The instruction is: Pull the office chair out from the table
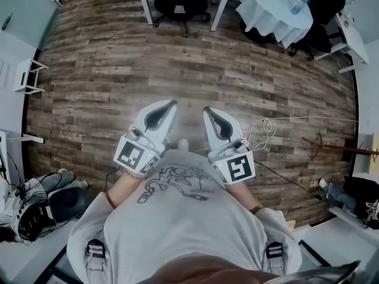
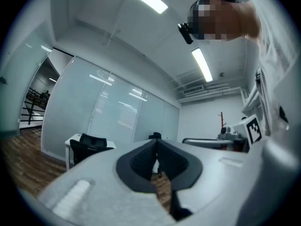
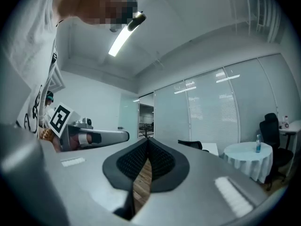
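Head view shows the chair [image 1: 177,2] well ahead of the closed, empty left hand-held gripper [image 1: 173,103] and right hand-held gripper [image 1: 205,109], so the person should walk closer before opening the jaws.

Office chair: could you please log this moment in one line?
left gripper shut, empty; right gripper shut, empty; office chair at table, untouched

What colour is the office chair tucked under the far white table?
The office chair is black, clearest in the head view.
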Tool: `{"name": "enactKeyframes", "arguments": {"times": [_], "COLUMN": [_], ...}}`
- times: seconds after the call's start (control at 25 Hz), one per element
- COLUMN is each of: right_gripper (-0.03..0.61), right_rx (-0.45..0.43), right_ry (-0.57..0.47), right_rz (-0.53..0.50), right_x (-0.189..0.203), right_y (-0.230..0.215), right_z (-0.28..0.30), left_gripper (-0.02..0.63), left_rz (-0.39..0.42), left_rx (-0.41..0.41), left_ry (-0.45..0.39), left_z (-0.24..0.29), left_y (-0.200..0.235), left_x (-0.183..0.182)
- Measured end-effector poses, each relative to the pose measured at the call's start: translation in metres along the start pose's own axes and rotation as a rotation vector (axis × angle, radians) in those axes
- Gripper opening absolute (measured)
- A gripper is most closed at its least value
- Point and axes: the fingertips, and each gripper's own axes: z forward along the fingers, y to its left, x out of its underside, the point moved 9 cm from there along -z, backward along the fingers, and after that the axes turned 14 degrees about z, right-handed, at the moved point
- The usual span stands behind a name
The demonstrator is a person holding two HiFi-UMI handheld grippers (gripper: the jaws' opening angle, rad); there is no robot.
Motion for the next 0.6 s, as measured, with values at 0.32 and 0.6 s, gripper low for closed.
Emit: {"name": "enactKeyframes", "arguments": {"times": [0.32,0.6], "right_gripper": [0.008,0.006], "right_rx": [-0.028,-0.012], "right_ry": [-0.002,-0.005], "right_rz": [-0.013,-0.022], "right_x": [-0.004,0.003], "right_y": [-0.007,-0.019], "right_z": [-0.004,0.018], "left_gripper": [0.003,0.003], "left_rz": [0.036,0.037], "left_rx": [-0.012,-0.021], "left_ry": [0.008,0.018], "left_z": [0.009,0.021], "left_y": [-0.011,0.015], "left_x": [-0.001,0.016]}}
